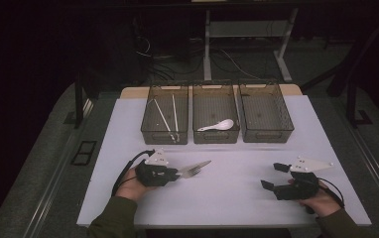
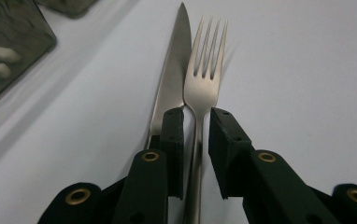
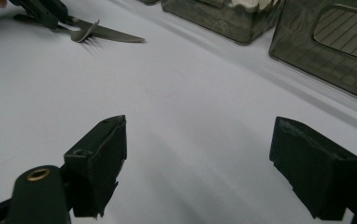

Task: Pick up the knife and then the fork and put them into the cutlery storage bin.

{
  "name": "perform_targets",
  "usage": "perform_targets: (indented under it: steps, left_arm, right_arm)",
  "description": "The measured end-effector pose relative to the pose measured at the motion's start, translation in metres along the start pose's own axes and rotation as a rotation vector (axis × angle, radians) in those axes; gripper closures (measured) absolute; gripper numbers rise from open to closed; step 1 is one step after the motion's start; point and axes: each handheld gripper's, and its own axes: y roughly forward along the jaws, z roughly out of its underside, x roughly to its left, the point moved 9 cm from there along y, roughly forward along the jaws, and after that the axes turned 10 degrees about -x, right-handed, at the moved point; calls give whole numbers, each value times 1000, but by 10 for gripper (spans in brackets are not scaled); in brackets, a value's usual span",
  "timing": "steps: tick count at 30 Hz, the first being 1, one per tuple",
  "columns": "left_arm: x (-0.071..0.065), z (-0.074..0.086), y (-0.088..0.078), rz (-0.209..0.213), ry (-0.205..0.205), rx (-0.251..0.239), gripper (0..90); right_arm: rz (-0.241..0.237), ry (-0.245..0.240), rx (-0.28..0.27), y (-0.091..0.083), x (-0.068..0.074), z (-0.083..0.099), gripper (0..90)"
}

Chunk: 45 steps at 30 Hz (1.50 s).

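Observation:
A silver fork [image 2: 207, 70] and a table knife [image 2: 173, 70] lie side by side on the white table [image 1: 227, 198], tips pointing away. My left gripper [image 2: 196, 114] straddles the fork's handle, its jaws narrowly open with a small gap on each side. The left jaw rests over the knife. In the high view the left gripper [image 1: 176, 173] is at front left, with the fork [image 1: 193, 171] sticking out to its right. My right gripper [image 1: 271, 175] hovers at front right, wide open and holding nothing; in its own view [image 3: 200, 140] only bare table lies between the jaws.
Three dark mesh bins stand in a row at the back. The left bin [image 1: 148, 130] holds chopsticks [image 1: 162, 116], the middle bin [image 1: 215, 140] a white spoon [image 1: 217, 125], and the right bin [image 1: 266, 136] nothing. Table edges run close on either side.

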Motion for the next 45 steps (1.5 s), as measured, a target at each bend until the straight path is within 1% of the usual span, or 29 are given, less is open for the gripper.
perform_targets:
  steps: [1, 3, 6, 9, 10, 11, 12, 18, 20, 22, 24, 26, 27, 28, 29, 31, 33, 35, 38, 40, 41, 43, 45]
  left_arm:
    - [0, 2, 1, -1, 9, 17, 746]
    - [0, 3, 3, -3, 27, 18, 766]
    - [-2, 2, 4, -1, 32, 17, 802]
    - [-3, 2, 4, 5, 51, 23, 826]
    - [-3, 3, 4, 9, 45, 23, 831]
    - [-3, 2, 5, 9, 29, 17, 837]
    - [-3, 2, 4, 13, 35, 23, 841]
    - [-4, 1, 5, 12, -6, 27, 848]
    - [-6, -1, 7, 17, -11, 24, 849]
    - [-8, -3, 7, 18, -6, 23, 849]
    - [-10, -8, 6, 16, -23, -7, 849]
    - [-11, -13, 4, 12, -29, -30, 849]
    - [-13, -16, 3, 10, -37, -39, 850]
    - [-14, -18, 3, 8, -35, -43, 850]
    - [-15, -20, 3, 7, -37, -52, 850]
    - [-18, -25, 3, -5, -35, -62, 850]
    - [-20, -32, 4, -4, -42, -90, 850]
    - [-22, -39, 4, -8, -38, -112, 850]
    - [-26, -50, 5, -9, -38, -140, 850]
    - [-29, -56, 7, -14, -39, -150, 851]
    - [-30, -59, 9, -20, -38, -155, 850]
    - [-32, -65, 11, -34, -36, -161, 850]
    - [-33, -71, 14, -43, -35, -166, 851]
  right_arm:
    - [1, -1, 0, 0, 0, 0, 188]
    - [2, -2, 0, 0, 0, 0, 188]
    - [1, -3, 1, 0, 0, 0, 189]
    - [-2, -4, 1, 0, 1, 0, 189]
    - [-3, -4, 1, 0, 1, 0, 189]
    - [-5, -5, 1, 0, 1, 0, 189]
    - [-5, -9, 0, 0, 1, 0, 189]
    - [-5, -10, 0, 0, 2, -1, 189]
    - [-6, -8, -1, 0, 1, -1, 189]
    - [-6, -5, -1, 0, 1, -1, 189]
    - [-6, 5, 5, 0, 1, 0, 188]
    - [-11, 23, 8, 0, 2, -1, 188]
    - [-6, 27, 8, 0, 2, -1, 188]
    - [-1, 34, 10, 0, 2, -2, 188]
    - [-6, 45, 10, 0, 2, -3, 188]
    - [-25, 54, 3, 0, 5, -7, 187]
    - [-34, 62, -8, -1, 7, -13, 166]
    - [-64, 71, -22, -2, 12, -19, 159]
    - [-92, 99, -40, -1, 18, -28, 162]
    - [-105, 113, -35, 3, 22, -32, 186]
    - [-116, 119, -37, 6, 25, -34, 223]
    - [-131, 121, -33, 13, 29, -39, 245]
    - [-157, 123, -31, 19, 36, -45, 291]
